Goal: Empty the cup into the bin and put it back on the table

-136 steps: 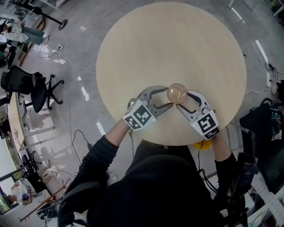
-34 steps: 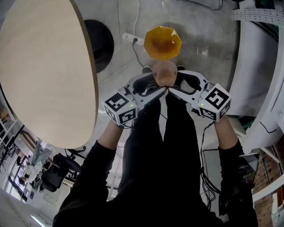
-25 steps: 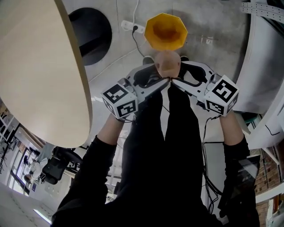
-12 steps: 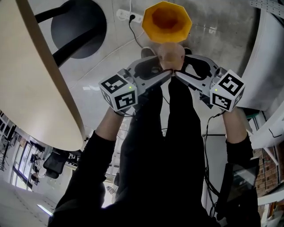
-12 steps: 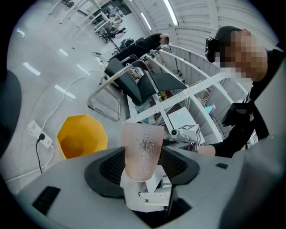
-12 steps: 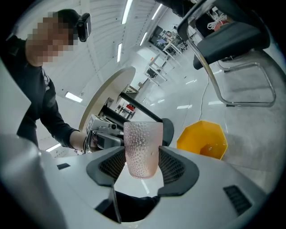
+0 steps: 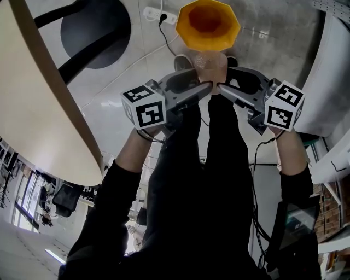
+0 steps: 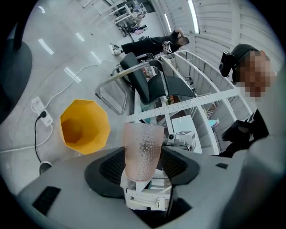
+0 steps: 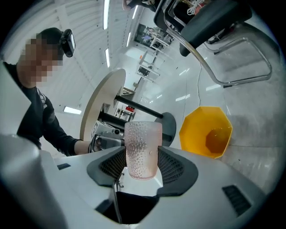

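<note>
A pinkish, dimpled, see-through cup is held in the air between both grippers, just short of the near rim of the orange bin on the floor. My left gripper is shut on it from the left and my right gripper from the right. In the left gripper view the cup stands between the ribbed pads, with the bin to its left. The right gripper view has the cup between the pads and the bin at the right, something orange-brown inside it.
The round wooden table fills the left of the head view, its black base disc on the grey floor. A power strip and cable lie by the bin. White shelving stands at the right. My black-clad legs are below the grippers.
The cup, on the table 5.4 s ago, is now off it in both grippers. Over the last second both grippers and the cup have moved closer to the bin.
</note>
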